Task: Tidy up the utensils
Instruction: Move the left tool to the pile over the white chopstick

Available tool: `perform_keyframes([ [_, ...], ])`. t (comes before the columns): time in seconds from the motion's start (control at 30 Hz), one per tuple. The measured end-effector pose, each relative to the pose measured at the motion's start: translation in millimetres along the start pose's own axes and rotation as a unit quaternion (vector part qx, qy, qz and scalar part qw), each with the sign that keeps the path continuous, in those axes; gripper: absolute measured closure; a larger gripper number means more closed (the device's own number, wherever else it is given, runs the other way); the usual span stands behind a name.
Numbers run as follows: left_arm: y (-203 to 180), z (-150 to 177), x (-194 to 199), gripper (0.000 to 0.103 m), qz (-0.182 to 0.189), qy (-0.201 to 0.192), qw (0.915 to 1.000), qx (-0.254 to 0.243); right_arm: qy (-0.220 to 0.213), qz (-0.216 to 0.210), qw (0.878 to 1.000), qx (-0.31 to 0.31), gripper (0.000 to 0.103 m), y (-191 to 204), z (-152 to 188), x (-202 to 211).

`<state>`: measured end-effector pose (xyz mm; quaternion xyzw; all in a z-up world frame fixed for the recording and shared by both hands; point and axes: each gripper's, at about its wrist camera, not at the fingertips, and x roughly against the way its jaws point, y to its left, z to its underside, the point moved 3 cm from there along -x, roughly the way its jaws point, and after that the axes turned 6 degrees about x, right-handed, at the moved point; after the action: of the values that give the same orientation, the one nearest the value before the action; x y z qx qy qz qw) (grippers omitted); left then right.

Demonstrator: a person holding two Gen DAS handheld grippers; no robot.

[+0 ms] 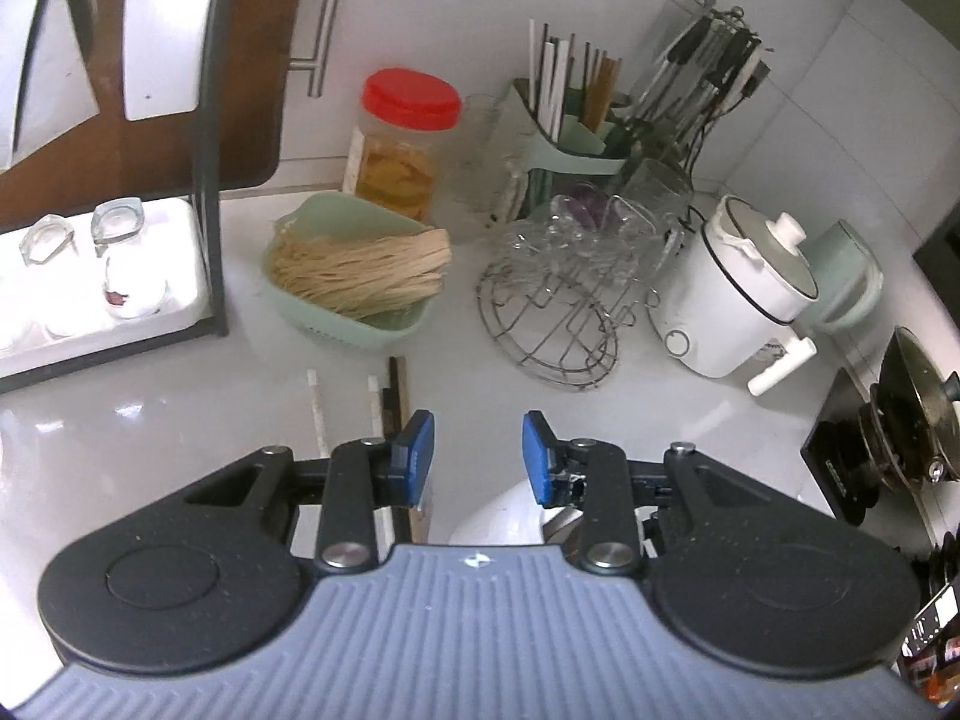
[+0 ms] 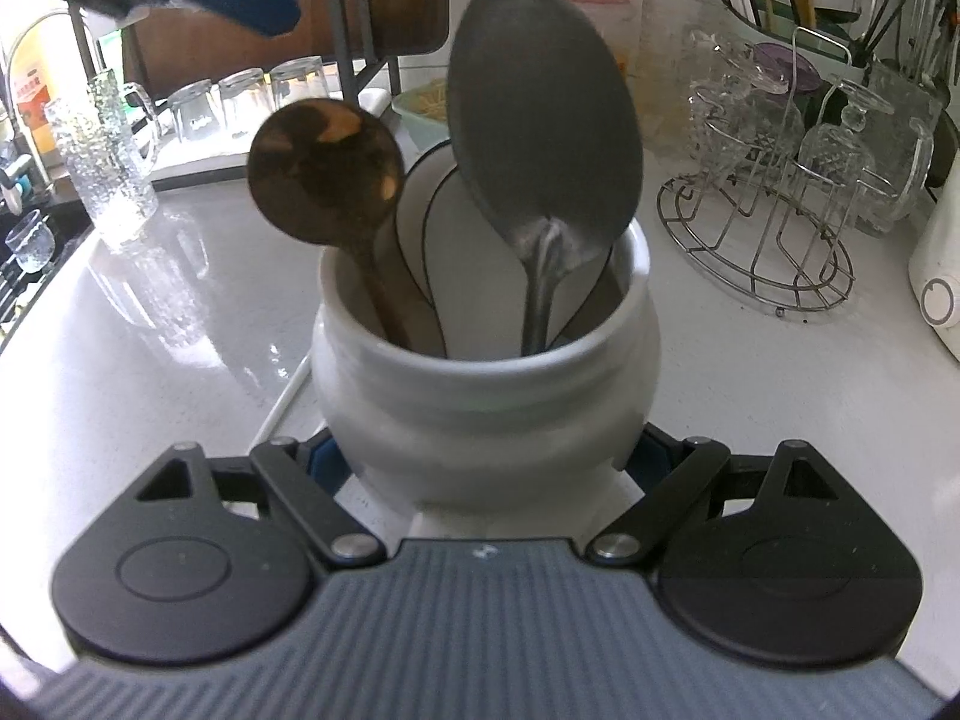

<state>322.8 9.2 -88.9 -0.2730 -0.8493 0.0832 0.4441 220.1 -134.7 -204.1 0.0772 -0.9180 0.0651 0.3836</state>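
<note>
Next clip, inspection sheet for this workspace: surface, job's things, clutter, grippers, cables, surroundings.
Surface: white glossy counter.
Job's things: white jar holding a metal spoon, a wooden spoon and white spoons; loose chopsticks lying on the counter.
Clutter: green basket of noodles, red-lidded jar, wire glass rack, small white cooker.
Grippers: left gripper open, empty; right gripper clamped on the jar.
Cables: nothing seen.
Surroundings: dish rack, stove with pan.

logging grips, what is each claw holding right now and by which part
Right claw clamps the white ceramic utensil jar by its lower body sides. Left claw is open, holding nothing.
</note>
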Motion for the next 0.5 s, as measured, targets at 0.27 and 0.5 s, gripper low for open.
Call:
perform_keyframes([
  [0.27,30.3,4.7,-25.7,0.066,-0.033,0.006,0.9993,0.020,0.004,0.004,1.000,-0.004,0.012,1.3,-1.0,-0.7],
  [0.5,56.8,11.1,-69.1,0.066,-0.074,0.022,0.9969,0.016,0.013,0.002,1.000,-0.002,0.012,-0.3,-3.5,-1.2],
])
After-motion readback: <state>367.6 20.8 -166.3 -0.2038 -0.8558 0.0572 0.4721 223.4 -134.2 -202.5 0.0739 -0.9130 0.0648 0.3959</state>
